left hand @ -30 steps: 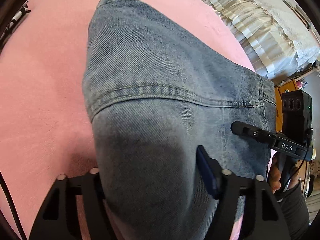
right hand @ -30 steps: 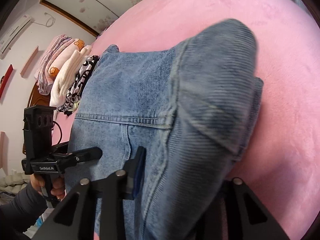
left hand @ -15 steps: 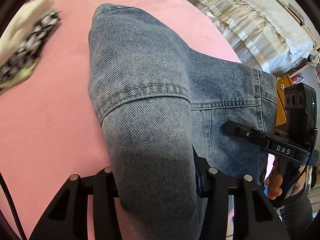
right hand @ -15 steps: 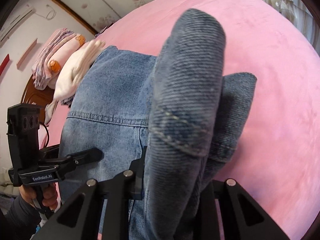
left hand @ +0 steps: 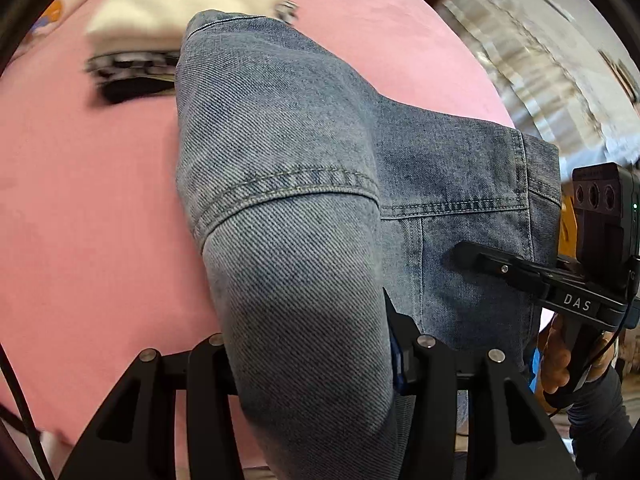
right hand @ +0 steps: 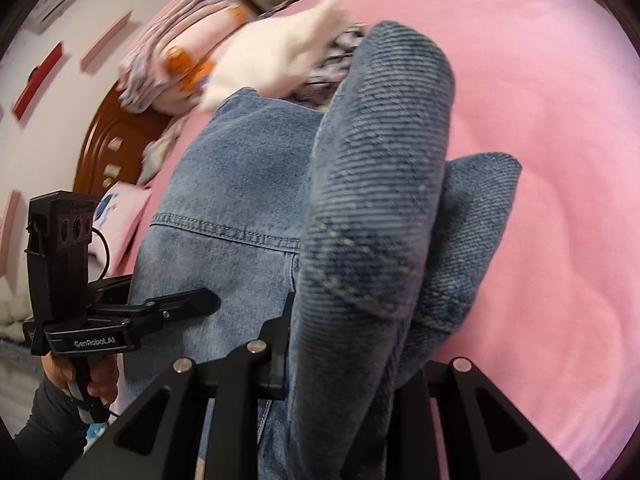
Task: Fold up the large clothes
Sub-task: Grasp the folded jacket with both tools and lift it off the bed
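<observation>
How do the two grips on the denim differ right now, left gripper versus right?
The left gripper clamps a broad, rounded roll of the denim garment; the right gripper pinches a thinner bunch. The left gripper's jaws stand wider than the right gripper's. Past the left gripper the roll lies smooth with one seam across it; past the right gripper two folded lobes stick up. Both are shut on the same garment over the pink bed.

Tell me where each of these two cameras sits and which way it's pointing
Left wrist: rides the left hand-held gripper, looking steeply down its fingers at the denim garment over the pink bedspread; the right hand-held gripper and its hand show at right.
Right wrist: rides the right hand-held gripper, angled down at the same denim; the left hand-held gripper and its hand show at left.
Shared: garment, bedspread, folded pile.
</observation>
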Available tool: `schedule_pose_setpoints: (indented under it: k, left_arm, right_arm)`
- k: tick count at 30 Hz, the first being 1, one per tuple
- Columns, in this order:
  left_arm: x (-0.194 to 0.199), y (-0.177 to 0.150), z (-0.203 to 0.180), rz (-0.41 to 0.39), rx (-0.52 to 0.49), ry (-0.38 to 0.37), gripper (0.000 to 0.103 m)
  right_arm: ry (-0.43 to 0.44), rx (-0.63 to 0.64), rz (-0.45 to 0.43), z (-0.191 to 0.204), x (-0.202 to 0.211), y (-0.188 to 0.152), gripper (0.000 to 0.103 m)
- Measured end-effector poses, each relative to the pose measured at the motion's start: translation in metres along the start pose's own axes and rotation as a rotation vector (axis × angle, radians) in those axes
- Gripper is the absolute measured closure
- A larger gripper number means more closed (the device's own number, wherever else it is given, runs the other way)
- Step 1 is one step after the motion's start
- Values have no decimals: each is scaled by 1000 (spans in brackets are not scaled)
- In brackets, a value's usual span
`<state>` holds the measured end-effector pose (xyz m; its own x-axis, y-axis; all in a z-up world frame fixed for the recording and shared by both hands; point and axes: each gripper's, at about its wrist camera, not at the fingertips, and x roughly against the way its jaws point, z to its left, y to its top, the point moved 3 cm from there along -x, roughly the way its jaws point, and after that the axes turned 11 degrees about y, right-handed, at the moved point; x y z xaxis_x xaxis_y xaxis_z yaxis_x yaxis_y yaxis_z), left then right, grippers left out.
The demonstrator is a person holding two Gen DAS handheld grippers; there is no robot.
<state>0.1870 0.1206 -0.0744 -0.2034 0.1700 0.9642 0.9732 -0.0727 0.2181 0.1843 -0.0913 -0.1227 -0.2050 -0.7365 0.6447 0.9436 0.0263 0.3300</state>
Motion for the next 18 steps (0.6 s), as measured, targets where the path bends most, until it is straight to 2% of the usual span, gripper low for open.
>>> schedule_pose_setpoints:
  k: [3,7,12,15,18]
  left_arm:
    - [18,15,38,-22,25,12,56]
    - [45,59,79,-82,36,30,56]
    - [69,140,115,-171,30,52,56]
    - [76,190,130,-205,11,70,55]
    - [75,253,152,-230,-36,99,55]
  right_arm:
    - [48,28,7,34,-22,25,82]
    - [81,67,-18,69,-42,74,83]
    - [107,110,-94,105,-53,149,82]
    - [124,121,-147,114,-60,199,82]
    - [136,125,-194,113,-72,250,82]
